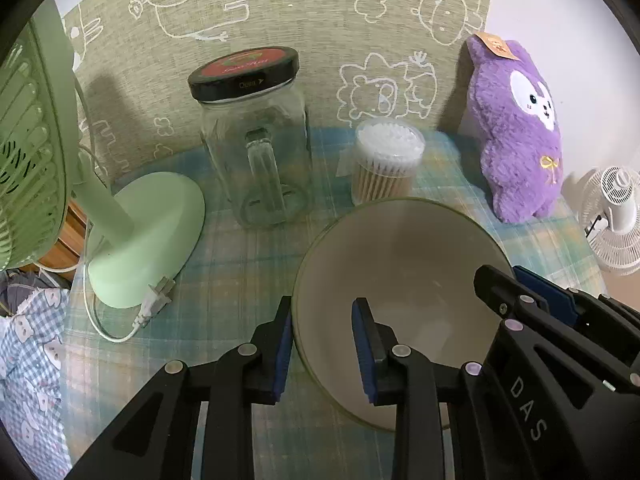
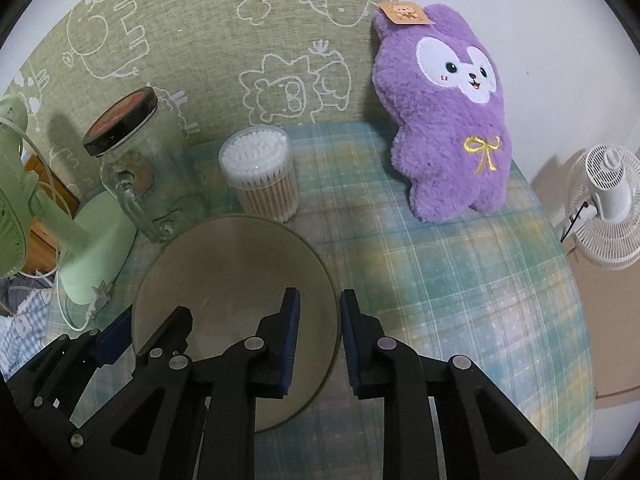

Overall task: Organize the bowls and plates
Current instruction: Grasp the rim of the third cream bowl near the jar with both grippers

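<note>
A beige bowl [image 1: 400,264] [image 2: 232,264] stands on the plaid tablecloth [image 2: 440,280]. My left gripper [image 1: 322,344] straddles the bowl's left rim, one blue pad outside the wall and the other inside, shut on it. My right gripper [image 2: 320,320] clamps the opposite rim in the same way, its left finger inside the bowl and its right finger outside. Each gripper also shows in the other view: the right gripper [image 1: 504,280] at the bowl's right rim, the left gripper [image 2: 150,328] at its left rim. The bowl looks empty.
Just behind the bowl stand a glass jar with a black lid [image 1: 252,152] and a tub of cotton swabs [image 1: 386,160]. A green desk fan [image 1: 144,236] with its cord lies to the left, a purple plush toy [image 2: 448,120] at the back right. A white fan [image 2: 608,208] stands beyond the table's right edge.
</note>
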